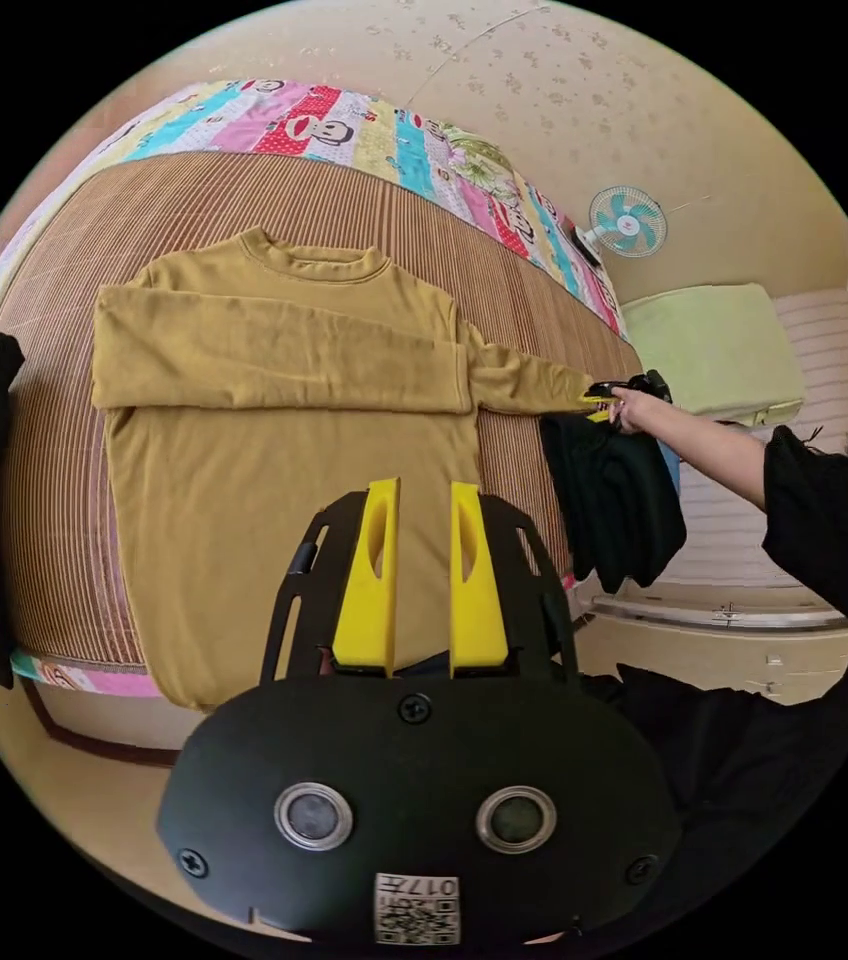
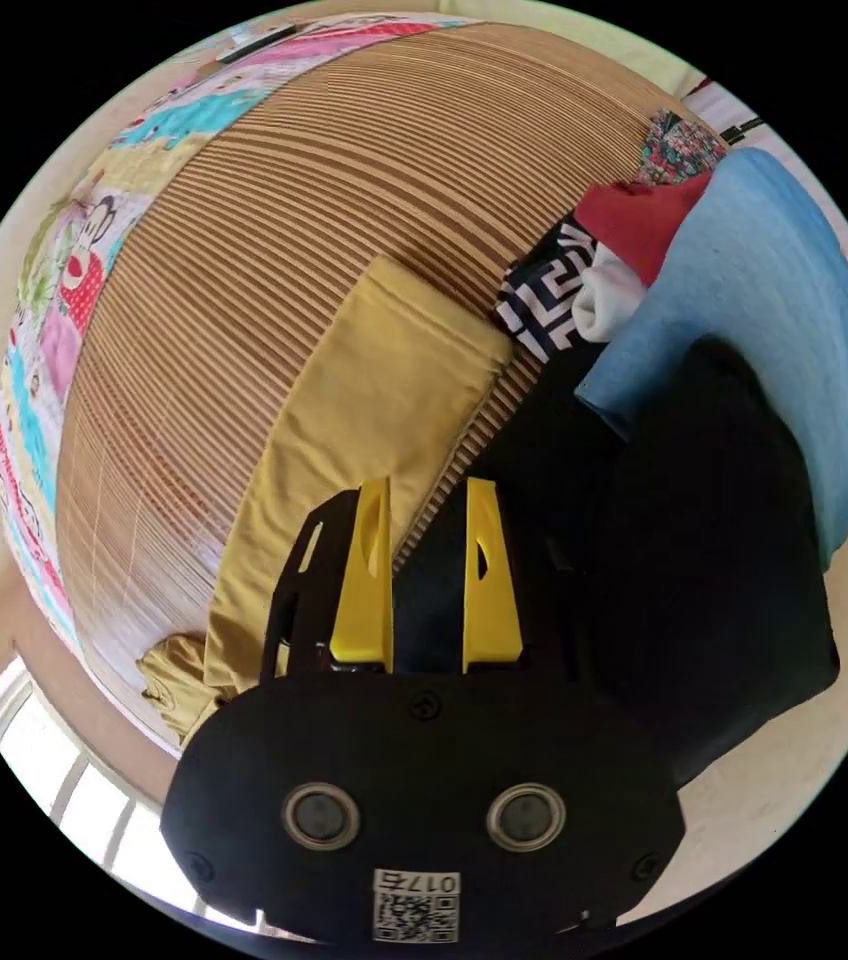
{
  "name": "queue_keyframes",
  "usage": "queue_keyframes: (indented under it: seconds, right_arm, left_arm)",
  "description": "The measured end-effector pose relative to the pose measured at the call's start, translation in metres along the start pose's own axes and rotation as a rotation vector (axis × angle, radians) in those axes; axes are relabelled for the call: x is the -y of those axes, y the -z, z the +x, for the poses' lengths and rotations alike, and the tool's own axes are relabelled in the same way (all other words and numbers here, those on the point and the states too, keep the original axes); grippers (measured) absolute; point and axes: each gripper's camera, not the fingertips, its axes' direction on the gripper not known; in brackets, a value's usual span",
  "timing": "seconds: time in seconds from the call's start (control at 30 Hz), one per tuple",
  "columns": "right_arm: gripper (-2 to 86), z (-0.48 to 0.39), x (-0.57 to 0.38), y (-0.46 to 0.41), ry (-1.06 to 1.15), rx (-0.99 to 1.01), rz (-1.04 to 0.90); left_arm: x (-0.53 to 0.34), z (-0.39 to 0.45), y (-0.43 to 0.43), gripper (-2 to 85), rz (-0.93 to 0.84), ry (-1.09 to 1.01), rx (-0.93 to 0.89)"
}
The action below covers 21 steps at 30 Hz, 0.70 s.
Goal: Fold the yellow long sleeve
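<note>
Shirt: the yellow long-sleeve shirt [image 1: 284, 430] lies flat on the striped mat [image 1: 64, 560] of the bed, collar towards the far side, hem hanging over the near edge.
Folded sleeve: one sleeve [image 1: 274, 350] lies crosswise over the chest, its cuff at the opposite shoulder edge.
Open sleeve: the other sleeve [image 1: 529, 385] stretches straight out sideways from the body, long axis running along the mat towards the pile of clothes.
Cuff: in the right gripper view the cuff end [image 2: 434, 310] lies flat on the mat, just beside the patterned cloth [image 2: 539, 290] at the pile's edge.
Right gripper: the right gripper [image 1: 616, 392], in the person's hand [image 1: 634, 408], sits at the outstretched cuff. Its jaws stand parted in its own view, the sleeve lying beyond and to one side of them, dark cloth under the gap; nothing is clamped.
Left gripper: the left gripper [image 1: 422, 575] hovers over the lower body of the shirt, jaws apart, gripping nothing.
Key relation: the right gripper is clearly the nearer to the free cuff; the sleeve's axis points from that cuff back towards the chest.
Judgement: next step is likely gripping the cuff and carrying it across the chest.
Risk: the black garment [image 2: 704, 560] beside the cuff could be caught along with it.
Surroundings: patchwork quilt [image 1: 344, 125] beyond the mat; wall fan [image 1: 627, 222].
</note>
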Motion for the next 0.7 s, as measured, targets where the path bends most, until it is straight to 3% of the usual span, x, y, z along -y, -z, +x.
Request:
queue_keyframes:
  seconds: [0.2,0.27,0.43,0.5,0.57,0.7]
  right_arm:
    - [4.2,-0.006,-0.027,0.026,0.087,0.181,0.236]
    - [3.7,-0.033,-0.089,0.082,0.250,0.268,0.484]
    - [3.4,-0.136,-0.292,0.158,0.724,0.440,0.770]
    - [3.5,-0.176,-0.364,0.153,0.868,0.555,0.749]
    - [3.6,-0.236,-0.443,0.110,1.058,0.660,0.584]
    - [4.4,-0.300,-0.521,-0.016,1.315,0.485,0.152]
  left_arm:
    - [-0.009,0.002,0.010,7.9,0.083,0.134,0.010]
    - [-0.009,0.005,0.018,7.9,0.103,0.123,0.025]
    - [-0.013,-0.006,0.042,7.8,0.141,0.133,0.049]
    - [-0.021,-0.021,0.058,7.8,0.170,0.150,0.076]
    - [-0.029,-0.036,0.067,7.8,0.183,0.171,0.093]
    - [-0.051,-0.082,0.086,8.1,0.182,0.210,0.141]
